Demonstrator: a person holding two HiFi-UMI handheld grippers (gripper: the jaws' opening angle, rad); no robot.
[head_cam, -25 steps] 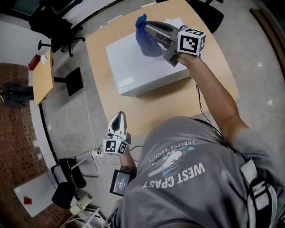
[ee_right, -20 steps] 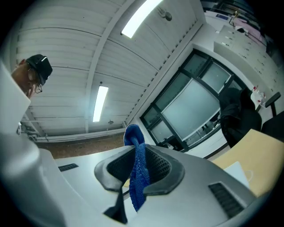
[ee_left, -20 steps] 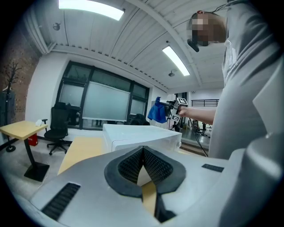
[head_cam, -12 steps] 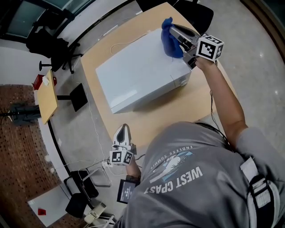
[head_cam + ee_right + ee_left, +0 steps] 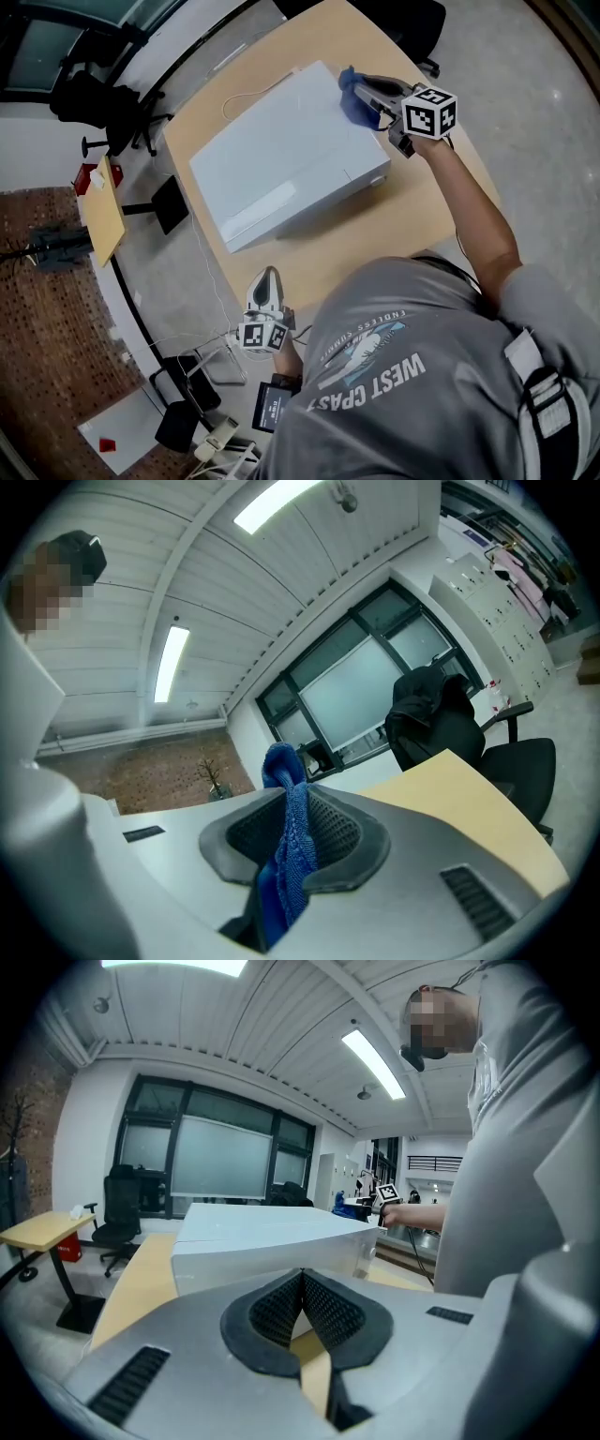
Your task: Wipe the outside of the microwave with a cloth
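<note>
Here's the white microwave, sitting at an angle on the wooden table in the upper middle of the head view. Up at its right-hand far corner, upper right of centre, is the right gripper, arm stretched out from the lower right of the frame. Its fingers are clamped on the blue cloth. In the right gripper view the fabric is squeezed between the two dark pads, a tuft sticking up above them and the rest trailing down. The cloth sits right at the microwave's corner edge, though how firmly it presses there can't be made out from above.

Down at lower centre of the head view, the left gripper hangs off the near edge of the table, well apart from the microwave and pointing towards it. Its fingers are together with nothing between them, and in the left gripper view the ribbed pads meet in a tight line. Beyond them the microwave fills the middle of that view, with a black office chair at the left by the windows
</note>
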